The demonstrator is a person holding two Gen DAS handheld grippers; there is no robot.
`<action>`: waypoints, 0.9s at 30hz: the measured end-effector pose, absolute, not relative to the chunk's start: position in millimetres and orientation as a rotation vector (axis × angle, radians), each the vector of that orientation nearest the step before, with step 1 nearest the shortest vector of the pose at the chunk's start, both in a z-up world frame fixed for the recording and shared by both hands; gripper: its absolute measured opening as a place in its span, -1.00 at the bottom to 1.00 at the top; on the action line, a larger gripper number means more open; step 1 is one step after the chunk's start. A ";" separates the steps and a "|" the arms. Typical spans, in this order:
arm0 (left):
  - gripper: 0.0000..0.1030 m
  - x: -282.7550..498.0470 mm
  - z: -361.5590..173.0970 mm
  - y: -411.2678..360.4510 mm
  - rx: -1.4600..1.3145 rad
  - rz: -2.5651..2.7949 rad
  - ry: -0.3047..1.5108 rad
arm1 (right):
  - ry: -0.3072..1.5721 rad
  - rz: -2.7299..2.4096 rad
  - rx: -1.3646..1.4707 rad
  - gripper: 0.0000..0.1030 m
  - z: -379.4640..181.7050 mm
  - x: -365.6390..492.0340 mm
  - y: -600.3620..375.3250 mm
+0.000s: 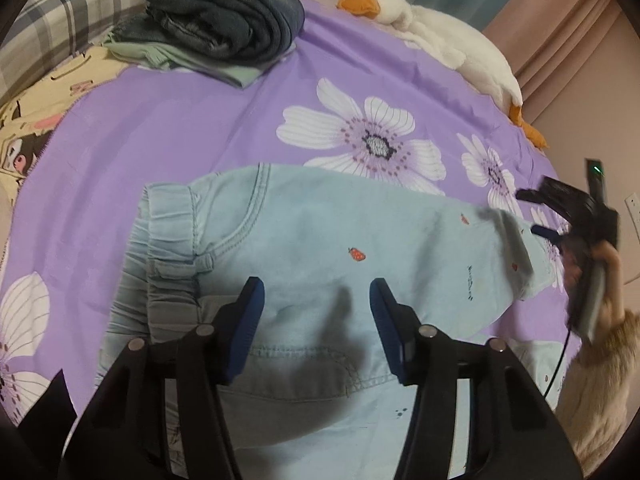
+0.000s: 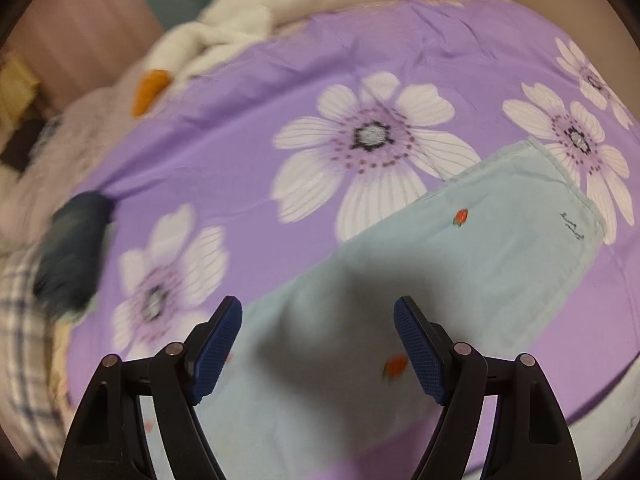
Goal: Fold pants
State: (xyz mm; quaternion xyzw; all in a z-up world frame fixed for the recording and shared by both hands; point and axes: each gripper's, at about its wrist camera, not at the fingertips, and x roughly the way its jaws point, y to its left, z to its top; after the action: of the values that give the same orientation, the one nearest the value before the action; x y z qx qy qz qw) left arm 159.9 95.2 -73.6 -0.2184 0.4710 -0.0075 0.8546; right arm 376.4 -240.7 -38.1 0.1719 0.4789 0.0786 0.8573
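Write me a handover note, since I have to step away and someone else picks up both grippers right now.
Left gripper: open, empty, above the waistband end of the light blue pants.
Right gripper: open, empty, above the leg end.
The pants lie on the purple floral bedspread, legs stacked one on the other, so the lengthwise fold looks done.
Left: fold the hem toward the waistband, perhaps then add them to the folded clothes pile.

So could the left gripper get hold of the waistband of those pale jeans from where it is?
Probably yes. The left gripper hangs open over the light blue jeans, and the elastic waistband lies just to its left on the purple floral sheet, with nothing covering it.
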 end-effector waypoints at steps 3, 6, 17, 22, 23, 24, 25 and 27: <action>0.04 161.9 -79.3 95.2 -0.462 -0.019 1.007 | 1.037 0.098 0.355 0.54 -52.4 401.8 -237.5; 0.04 162.5 -81.8 94.9 -0.465 -0.015 1.017 | 1.086 0.011 0.340 0.54 -70.7 422.3 -238.9; 0.29 152.5 -76.7 95.6 -0.503 0.016 1.022 | 1.022 -0.034 0.262 -0.92 -81.5 416.4 -270.0; 0.47 141.0 -61.3 88.9 -0.570 0.009 0.985 | 0.822 0.093 0.400 -0.92 -28.9 346.0 -308.5; 0.48 138.2 -57.8 86.3 -0.593 -0.002 0.978 | 0.766 0.134 0.433 -0.92 -16.0 322.9 -319.3; 0.49 137.1 -55.2 83.8 -0.612 -0.012 0.974 | 0.717 0.165 0.470 -0.92 -9.5 299.6 -328.6; 0.49 135.5 -53.0 80.9 -0.631 -0.022 0.971 | 0.680 0.198 0.490 -0.92 -5.2 275.8 -336.7; 0.49 134.5 -50.5 73.3 -0.670 -0.037 0.977 | 0.609 0.249 0.526 -0.92 -3.3 221.7 -352.0</action>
State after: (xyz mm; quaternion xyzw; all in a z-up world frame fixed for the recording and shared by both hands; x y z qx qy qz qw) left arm 134.5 73.3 -50.5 -0.3157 0.4604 -0.0173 0.8295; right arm 221.7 -352.0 -3.3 0.2554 0.2955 0.1207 0.9126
